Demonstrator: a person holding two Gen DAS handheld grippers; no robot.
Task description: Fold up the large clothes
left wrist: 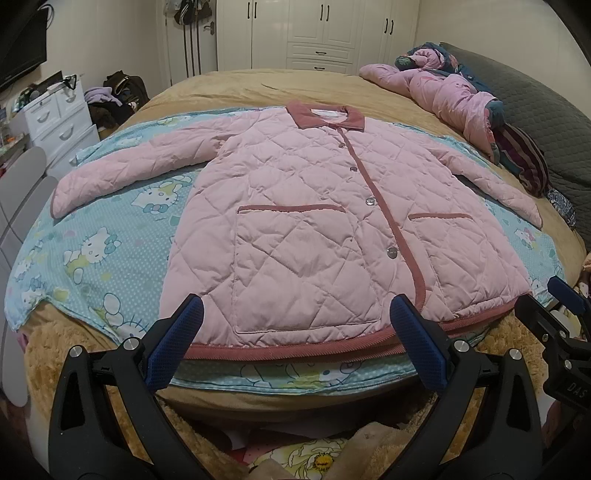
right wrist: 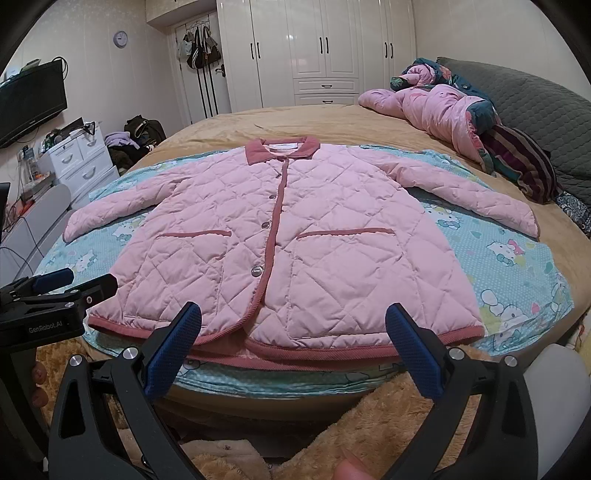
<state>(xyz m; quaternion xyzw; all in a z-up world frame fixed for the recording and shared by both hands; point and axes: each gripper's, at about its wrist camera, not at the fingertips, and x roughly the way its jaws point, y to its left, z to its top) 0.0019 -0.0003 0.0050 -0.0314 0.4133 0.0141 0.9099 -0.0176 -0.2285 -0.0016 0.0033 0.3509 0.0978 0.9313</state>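
A pink quilted jacket (left wrist: 295,206) with a dark pink collar, trim and two front pockets lies flat and buttoned on the bed, sleeves spread to both sides, hem toward me. In the right wrist view the same jacket (right wrist: 295,236) fills the middle. My left gripper (left wrist: 295,314) is open just short of the hem, nothing between its blue pads. My right gripper (right wrist: 293,314) is open too, hovering at the hem's right half. The right gripper (left wrist: 554,299) shows at the right edge of the left wrist view; the left gripper (right wrist: 74,284) shows at the left edge of the right wrist view.
A light blue cartoon-cat sheet (left wrist: 110,240) lies under the jacket on a tan bedspread (left wrist: 258,85). A crumpled pink quilt (left wrist: 443,92) and dark pillows (left wrist: 535,103) sit at the far right. White drawers (left wrist: 59,118) stand left; wardrobes (left wrist: 317,29) stand behind.
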